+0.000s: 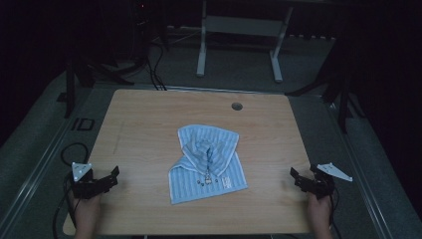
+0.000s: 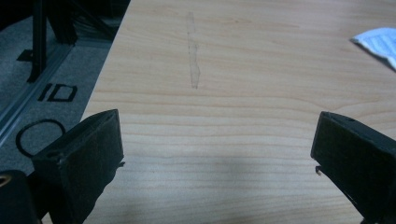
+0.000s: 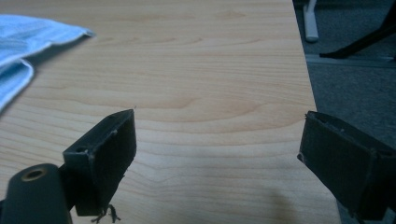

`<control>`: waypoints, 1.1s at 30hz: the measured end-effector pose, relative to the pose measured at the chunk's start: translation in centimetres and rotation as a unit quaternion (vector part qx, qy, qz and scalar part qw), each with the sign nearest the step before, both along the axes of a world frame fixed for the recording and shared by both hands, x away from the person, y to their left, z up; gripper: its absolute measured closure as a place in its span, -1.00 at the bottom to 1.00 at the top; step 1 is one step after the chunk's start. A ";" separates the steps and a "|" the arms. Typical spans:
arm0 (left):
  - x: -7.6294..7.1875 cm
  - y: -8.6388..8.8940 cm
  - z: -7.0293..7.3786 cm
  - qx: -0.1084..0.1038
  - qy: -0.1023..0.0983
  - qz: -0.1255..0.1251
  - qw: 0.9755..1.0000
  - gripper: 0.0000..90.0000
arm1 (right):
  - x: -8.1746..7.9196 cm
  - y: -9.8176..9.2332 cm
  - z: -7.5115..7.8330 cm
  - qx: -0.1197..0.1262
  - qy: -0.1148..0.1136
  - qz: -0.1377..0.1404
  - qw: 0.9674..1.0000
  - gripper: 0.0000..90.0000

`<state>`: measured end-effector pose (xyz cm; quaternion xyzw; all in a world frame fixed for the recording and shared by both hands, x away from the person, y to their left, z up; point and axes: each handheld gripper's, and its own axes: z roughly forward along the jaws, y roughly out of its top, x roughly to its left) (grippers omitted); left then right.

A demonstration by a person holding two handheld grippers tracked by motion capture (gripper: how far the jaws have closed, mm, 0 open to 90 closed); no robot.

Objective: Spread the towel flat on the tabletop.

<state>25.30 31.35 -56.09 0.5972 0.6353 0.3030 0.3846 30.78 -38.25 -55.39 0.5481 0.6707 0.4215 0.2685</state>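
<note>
A light blue striped garment (image 1: 208, 162) lies crumpled in the middle of the wooden table (image 1: 149, 124), its hood-like top folded over and a small label near its lower edge. My left gripper (image 1: 110, 175) rests at the table's near left corner, open, with bare wood between its jaws (image 2: 219, 135). My right gripper (image 1: 298, 177) sits at the near right corner, also open and holding nothing (image 3: 217, 130). A corner of the garment (image 2: 380, 42) shows at the far right of the left gripper view. The garment's edge (image 3: 28, 42) lies at the upper left of the right gripper view.
A round cable hole (image 1: 237, 106) sits near the table's far edge. A faint scuff mark (image 2: 192, 56) runs along the wood ahead of the left gripper. Cables (image 1: 69, 149) lie on the grey floor at left. A white desk frame (image 1: 239, 30) stands beyond the table.
</note>
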 end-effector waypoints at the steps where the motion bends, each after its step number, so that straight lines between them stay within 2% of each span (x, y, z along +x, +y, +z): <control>1: 0.0 0.0 0.0 -0.001 0.002 -0.001 1.000 -0.95 | 0.1 0.0 0.0 -0.003 0.001 0.000 1.000 -0.76; 5: 0.2 -0.2 0.1 -0.008 0.014 -0.007 1.000 -0.95 | 0.1 -0.1 0.0 -0.003 0.002 0.000 1.000 -0.76; 8: 0.6 -0.1 0.3 -0.026 0.039 -0.031 0.998 -0.95 | 0.3 -0.1 0.0 -0.002 0.007 0.009 1.000 -0.76; 10: 0.8 0.0 0.3 -0.028 0.060 -0.046 0.997 -0.95 | 0.5 0.0 0.0 -0.003 0.010 0.019 1.000 -0.69; 11: 0.8 0.0 0.3 -0.028 0.060 -0.046 0.997 -0.95 | 0.5 0.0 0.0 -0.003 0.010 0.019 1.000 -0.69; 12: 1.0 0.2 0.4 -0.027 0.085 -0.068 0.994 -0.95 | 0.6 0.0 0.0 -0.004 0.015 0.029 0.999 -0.69; 13: 1.1 0.3 0.5 -0.026 0.096 -0.075 0.992 -0.95 | 0.8 0.1 0.2 -0.002 0.022 0.052 0.998 -0.69; 15: 1.4 0.5 0.7 -0.025 0.117 -0.091 0.989 -0.95 | 0.9 -0.1 0.5 0.020 0.032 0.071 0.997 -0.69; 16: 1.5 0.6 0.7 -0.018 0.128 -0.097 0.987 -0.95 | 1.0 -0.1 0.6 0.020 0.036 0.075 0.996 -0.69; 17: 1.6 0.6 0.9 -0.009 0.137 -0.105 0.985 -0.95 | 1.1 -0.2 0.6 0.013 0.041 0.082 0.996 -0.70; 18: 1.6 0.6 0.9 -0.009 0.137 -0.105 0.985 -0.95 | 1.1 -0.2 0.6 0.013 0.041 0.082 0.996 -0.70; 19: 1.6 0.7 1.1 0.001 0.148 -0.115 0.982 -0.95 | 1.1 -0.2 0.7 0.004 0.047 0.084 0.995 -0.72; 20: 1.6 0.7 1.3 0.006 0.152 -0.119 0.981 -0.95 | 1.2 -0.3 0.7 -0.021 0.057 0.078 0.995 -0.71; 21: 1.6 0.7 1.6 0.013 0.157 -0.122 0.980 -0.95 | 1.4 -0.5 0.7 -0.022 0.086 0.093 0.992 -0.71; 22: 1.6 0.7 1.6 0.013 0.157 -0.122 0.980 -0.95 | 1.5 -0.6 0.6 -0.023 0.093 0.101 0.990 -0.71; 23: 1.6 0.8 1.9 0.025 0.169 -0.134 0.976 -0.95 | 1.5 -0.5 0.6 -0.029 0.103 0.109 0.988 -0.71; 24: 1.6 0.8 1.9 0.025 0.169 -0.134 0.976 -0.95 | 1.5 -0.5 0.6 -0.029 0.103 0.109 0.988 -0.71; 25: 1.7 0.8 2.1 0.035 0.179 -0.141 0.973 -0.95 | 1.6 -0.4 0.7 -0.044 0.125 0.128 0.983 -0.71; 26: 1.8 0.8 2.2 0.042 0.186 -0.150 0.970 -0.95 | 1.6 -0.4 0.7 -0.044 0.125 0.128 0.983 -0.71; 27: 2.0 0.9 2.3 0.044 0.201 -0.163 0.965 -0.95 | 1.7 -0.3 0.8 -0.059 0.142 0.147 0.977 -0.71; 28: 2.0 0.9 2.3 0.044 0.201 -0.163 0.965 -0.95 | 1.7 -0.3 0.8 -0.059 0.142 0.147 0.977 -0.71; 29: 2.2 0.9 2.3 0.046 0.219 -0.176 0.959 -0.95 | 1.8 -0.1 1.2 -0.082 0.154 0.158 0.972 -0.71; 30: 2.2 0.9 2.3 0.046 0.219 -0.176 0.959 -0.95 | 1.8 -0.1 1.2 -0.082 0.154 0.158 0.972 -0.71; 31: 2.3 0.8 2.2 0.055 0.231 -0.187 0.953 -0.95 | 1.9 0.0 1.7 -0.098 0.161 0.168 0.968 -0.71; 32: 2.3 0.8 2.2 0.055 0.231 -0.187 0.953 -0.95 | 1.9 0.0 1.7 -0.098 0.161 0.168 0.968 -0.71; 33: 2.4 0.6 2.2 0.064 0.246 -0.201 0.946 -0.95 | 2.0 0.1 1.9 -0.103 0.167 0.175 0.965 -0.71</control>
